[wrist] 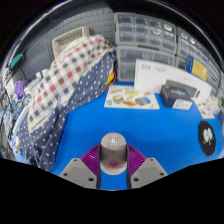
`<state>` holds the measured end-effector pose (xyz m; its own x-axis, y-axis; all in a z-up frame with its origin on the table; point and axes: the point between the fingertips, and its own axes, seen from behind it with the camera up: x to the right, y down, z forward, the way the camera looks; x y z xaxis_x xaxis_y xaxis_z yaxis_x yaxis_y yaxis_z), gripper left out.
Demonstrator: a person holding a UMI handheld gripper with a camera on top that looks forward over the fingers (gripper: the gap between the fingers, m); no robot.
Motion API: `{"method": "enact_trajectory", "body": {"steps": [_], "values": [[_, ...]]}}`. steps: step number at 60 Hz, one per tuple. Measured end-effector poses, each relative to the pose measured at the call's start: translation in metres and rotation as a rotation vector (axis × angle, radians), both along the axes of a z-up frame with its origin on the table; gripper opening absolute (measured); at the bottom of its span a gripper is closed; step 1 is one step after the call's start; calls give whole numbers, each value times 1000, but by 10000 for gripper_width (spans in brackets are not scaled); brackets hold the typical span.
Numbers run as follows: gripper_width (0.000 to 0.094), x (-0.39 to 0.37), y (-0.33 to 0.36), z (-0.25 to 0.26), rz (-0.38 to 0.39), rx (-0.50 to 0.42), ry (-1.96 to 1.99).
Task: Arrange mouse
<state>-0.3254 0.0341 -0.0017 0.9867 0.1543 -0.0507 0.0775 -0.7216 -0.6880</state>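
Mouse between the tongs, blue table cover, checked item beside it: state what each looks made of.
Mouse: looks like hard plastic, matte grey, with a smooth rounded shell and a soft sheen on top. The tongs press on it from both sides.
Blue table cover: probably a smooth sheet or mat; flat, even colour, no weave visible.
Checked item: woven fabric, judging by its plaid pattern, folds and drape.

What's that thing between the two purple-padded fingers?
In the gripper view, a grey mouse sits between the gripper fingers, over the blue table.
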Motion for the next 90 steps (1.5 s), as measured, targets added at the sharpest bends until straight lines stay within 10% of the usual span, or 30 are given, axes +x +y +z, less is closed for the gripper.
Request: {"method": "enact_trajectory", "body": {"steps": [27, 62, 86, 90], "values": [[342, 287, 54, 261, -22, 426, -85], [345, 445, 32, -9, -76, -31, -80], [475, 445, 34, -11, -117, 11, -54], [653, 452, 32, -10, -141, -13, -89]]}}
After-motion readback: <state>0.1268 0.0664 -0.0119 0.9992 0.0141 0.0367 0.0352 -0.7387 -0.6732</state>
